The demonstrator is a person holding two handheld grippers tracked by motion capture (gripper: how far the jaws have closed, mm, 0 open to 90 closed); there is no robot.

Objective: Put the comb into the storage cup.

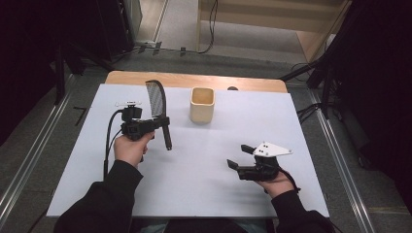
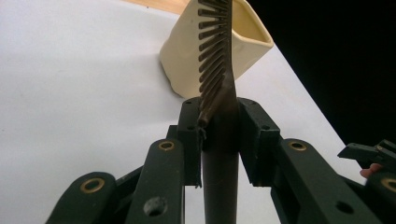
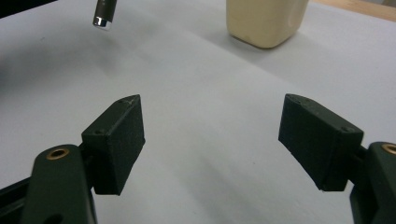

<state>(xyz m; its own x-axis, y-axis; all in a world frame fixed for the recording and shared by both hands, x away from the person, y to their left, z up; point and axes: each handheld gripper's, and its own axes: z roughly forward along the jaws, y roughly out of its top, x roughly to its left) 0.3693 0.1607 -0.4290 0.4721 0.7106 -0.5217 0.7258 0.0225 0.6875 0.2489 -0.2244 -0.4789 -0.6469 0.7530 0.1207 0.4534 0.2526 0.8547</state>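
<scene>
White sheeting covers my surface (image 1: 194, 184), with dark floor all round. Near its far edge stands the cream cup (image 1: 202, 104). My left tongs (image 1: 163, 122) pinch the comb (image 1: 157, 99) by its handle, teeth upward, toward the left edge. My right tongs (image 1: 241, 157) are spread, holding nothing, toward the right edge. Risk: the thin handle could pivot in the grip, miss the cup's mouth and tip it.

1. I can read no text, label, brand, number or sign anywhere.
2. The cream cup (image 1: 202, 104) and the comb (image 1: 157, 99) I see carry no legible marking.
</scene>
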